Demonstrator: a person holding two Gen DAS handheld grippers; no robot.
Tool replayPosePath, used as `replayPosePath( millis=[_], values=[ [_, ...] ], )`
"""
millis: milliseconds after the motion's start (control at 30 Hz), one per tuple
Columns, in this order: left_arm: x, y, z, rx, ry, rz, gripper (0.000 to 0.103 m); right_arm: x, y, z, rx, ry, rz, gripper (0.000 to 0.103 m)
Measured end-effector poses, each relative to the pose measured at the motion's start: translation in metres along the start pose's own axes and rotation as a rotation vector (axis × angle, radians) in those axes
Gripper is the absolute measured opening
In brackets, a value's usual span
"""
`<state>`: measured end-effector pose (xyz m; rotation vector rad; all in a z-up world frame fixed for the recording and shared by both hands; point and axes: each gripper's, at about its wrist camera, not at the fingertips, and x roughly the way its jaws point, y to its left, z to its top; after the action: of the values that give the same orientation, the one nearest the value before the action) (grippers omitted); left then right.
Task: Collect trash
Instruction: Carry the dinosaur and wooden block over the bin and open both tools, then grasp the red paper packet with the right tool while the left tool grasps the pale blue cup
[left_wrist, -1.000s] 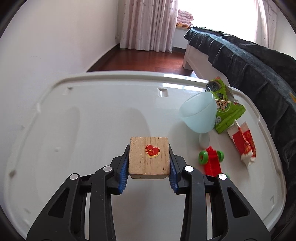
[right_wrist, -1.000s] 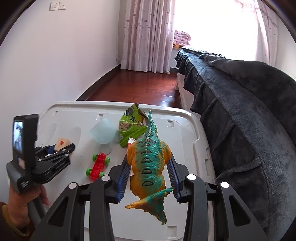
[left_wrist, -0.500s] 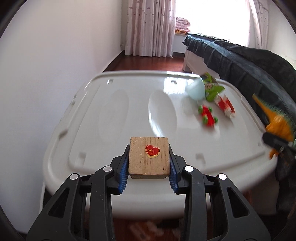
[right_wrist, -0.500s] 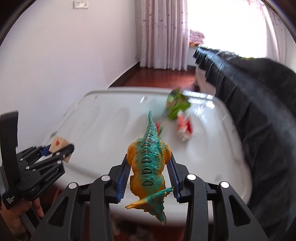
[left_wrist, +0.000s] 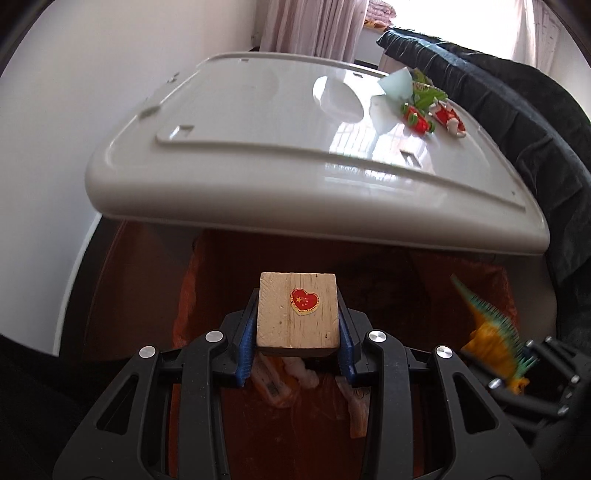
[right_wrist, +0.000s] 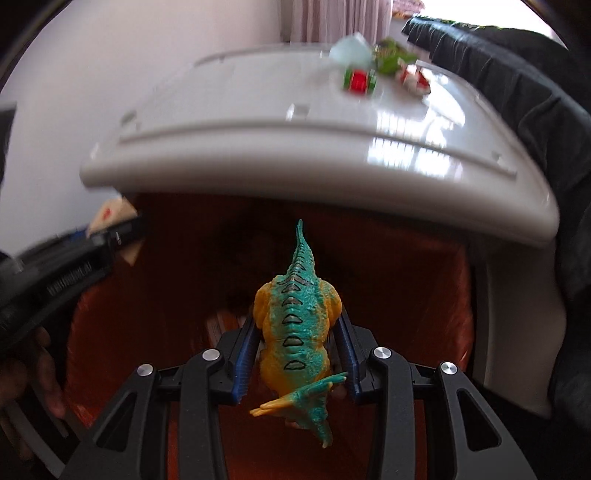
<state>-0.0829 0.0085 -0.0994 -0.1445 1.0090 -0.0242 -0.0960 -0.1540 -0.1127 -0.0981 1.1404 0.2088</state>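
Carrying step, near its end: left claw (left_wrist: 297, 354) clamped on a wooden block (left_wrist: 297, 312) with a red heart sticker, right claw (right_wrist: 295, 356) clamped on an orange-and-teal toy dinosaur (right_wrist: 295, 325), both held out past the near edge of the white table (left_wrist: 258, 147) and above an orange-lined bin (right_wrist: 406, 280) on the floor below. Already some pale wrappers (left_wrist: 280, 384) in the bin, under the left claw. Left on the table, near its far right corner: a pale blue cup (left_wrist: 397, 83), a green packet (left_wrist: 430, 94), a red toy car (left_wrist: 419, 120) and a red-and-white wrapper (left_wrist: 448, 122), close together. Next, probably: opening both claws so block and dinosaur drop inside the liner, clear of its rim, then back to that far right corner for the rest
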Motion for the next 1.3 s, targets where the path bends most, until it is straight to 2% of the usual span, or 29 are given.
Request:
replayPosePath(
  millis=[100, 167, 233, 300, 533, 900, 967, 1100, 1233, 1300],
  values=[
    [-0.003, -0.003, -0.004, 0.005, -0.004, 0.001, 0.039, 0.011, 0.002, -0.009, -0.019, 0.037, -0.024, 0.04],
    [-0.005, -0.002, -0.003, -0.004, -0.01, 0.005, 0.054, 0.014, 0.0, -0.01, -0.009, 0.048, -0.031, 0.042],
    [-0.009, 0.002, -0.003, -0.036, -0.026, 0.02, 0.079, 0.014, -0.001, -0.011, -0.002, 0.052, -0.039, 0.064],
    [-0.01, 0.005, -0.002, -0.06, -0.036, 0.049, 0.087, 0.01, -0.002, -0.011, 0.007, 0.027, -0.055, 0.07],
    [0.001, 0.006, 0.0, -0.062, 0.017, 0.064, 0.089, 0.012, -0.007, -0.009, 0.017, 0.012, -0.054, 0.071],
    [-0.003, -0.002, 0.005, -0.032, -0.015, 0.066, 0.089, 0.006, -0.014, -0.003, 0.039, -0.015, -0.052, 0.071],
    [-0.011, -0.003, 0.01, -0.035, -0.049, 0.057, 0.089, -0.002, -0.018, 0.005, 0.048, -0.044, -0.057, 0.071],
    [-0.035, -0.011, 0.033, 0.003, -0.17, 0.049, 0.089, -0.025, -0.036, 0.04, 0.069, -0.139, -0.098, 0.073],
    [-0.058, -0.028, 0.066, 0.069, -0.305, 0.044, 0.09, -0.042, -0.064, 0.095, 0.081, -0.231, -0.161, 0.075],
    [-0.063, -0.036, 0.08, 0.084, -0.344, 0.034, 0.091, -0.039, -0.08, 0.129, 0.082, -0.26, -0.202, 0.075]
  ],
)
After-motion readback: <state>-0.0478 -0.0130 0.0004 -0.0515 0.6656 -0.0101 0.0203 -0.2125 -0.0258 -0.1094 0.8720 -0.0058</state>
